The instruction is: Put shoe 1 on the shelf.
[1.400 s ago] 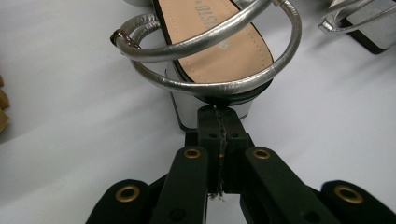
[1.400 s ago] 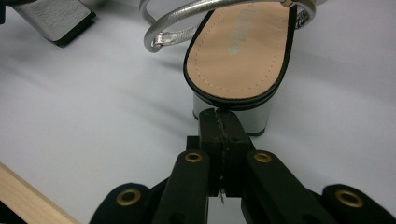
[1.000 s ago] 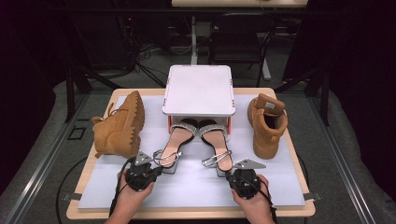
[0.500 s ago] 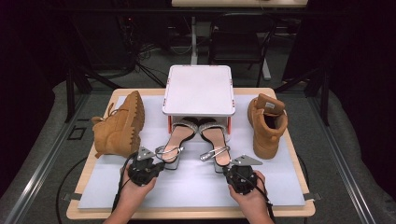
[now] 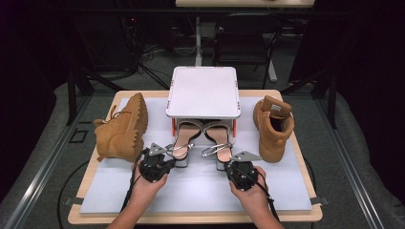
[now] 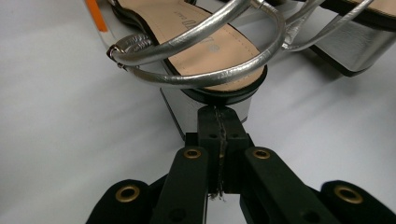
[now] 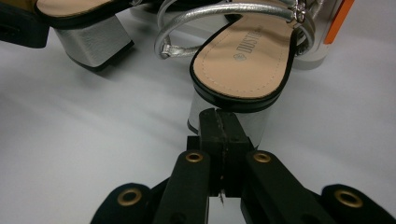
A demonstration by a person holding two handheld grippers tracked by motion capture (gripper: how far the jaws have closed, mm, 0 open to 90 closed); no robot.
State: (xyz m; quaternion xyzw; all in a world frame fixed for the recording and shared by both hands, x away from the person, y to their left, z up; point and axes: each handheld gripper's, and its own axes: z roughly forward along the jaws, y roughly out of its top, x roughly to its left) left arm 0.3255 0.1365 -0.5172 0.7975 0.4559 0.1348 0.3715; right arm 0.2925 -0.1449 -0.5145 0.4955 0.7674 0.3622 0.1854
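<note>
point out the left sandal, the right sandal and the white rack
left sandal [image 5: 184,143], high view, on its insole near the heel
right sandal [image 7: 245,58], right gripper view, on its tan insole
white rack [image 5: 203,93], high view, on its flat top

the setting is a lab or recording studio, not a home or shop. a wooden table [image 5: 95,188] covered by a white mat [image 5: 191,191] stands on grey carpet [image 5: 363,157]. dark drapes enclose the area on both sides. metal rails [image 5: 43,171] run along the floor beside the table. loose cables [image 5: 143,52] lie on the floor behind it, next to a black chair [image 5: 243,43] and a second desk [image 5: 239,3]. shoes are laid out as test props around a small white rack [image 5: 203,93].
</note>
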